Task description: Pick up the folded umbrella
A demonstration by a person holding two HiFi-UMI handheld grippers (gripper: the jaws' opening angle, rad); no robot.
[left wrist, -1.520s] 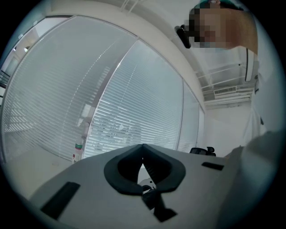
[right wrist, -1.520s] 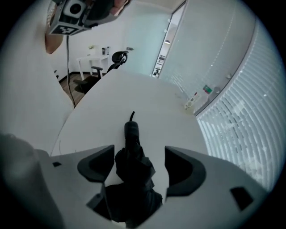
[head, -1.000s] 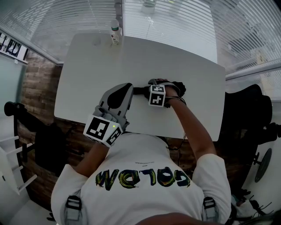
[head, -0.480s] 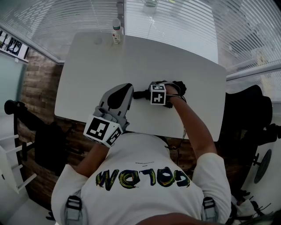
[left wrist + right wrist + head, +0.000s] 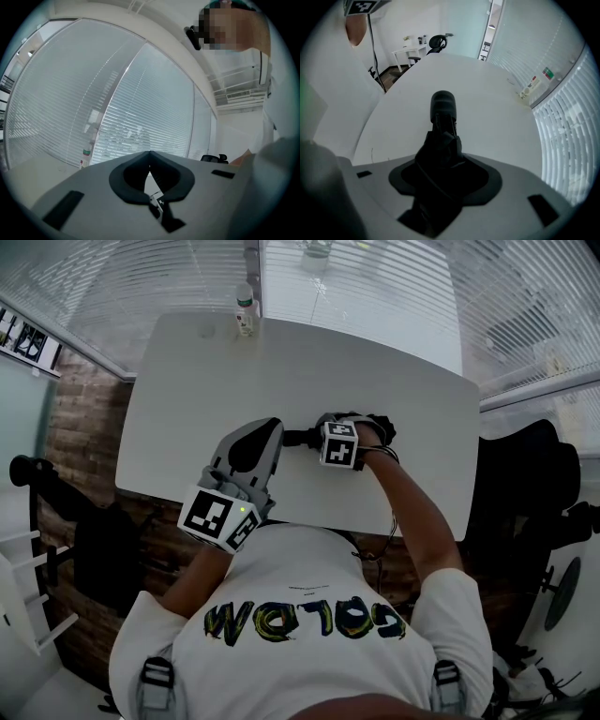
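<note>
Over the last second the left tongs (image 5: pixel 270 426) have stayed where they were, above the near edge of the table (image 5: pixel 403 409) towards its left corner. Their jaws are pressed together with nothing between them, and they point up at the window blinds (image 5: pixel 117 108) rather than at any object.

Just to their right, the folded umbrella (image 5: pixel 298 437) pokes out as a short dark stub, near the middle of the near edge. It has only wobbled slightly and has not travelled.

The right tongs (image 5: pixel 319 439) have also barely shifted. Their own view shows them clamped around the umbrella's (image 5: pixel 440 140) bunched black fabric, with its rounded end pointing out over the bare table top.

The grip looks settled, but the lift itself seems hardly begun. Whether the umbrella is clear of the table cannot be told. A small bottle (image 5: pixel 246 307) at the far edge, towards the left corner, is well apart from all this.
</note>
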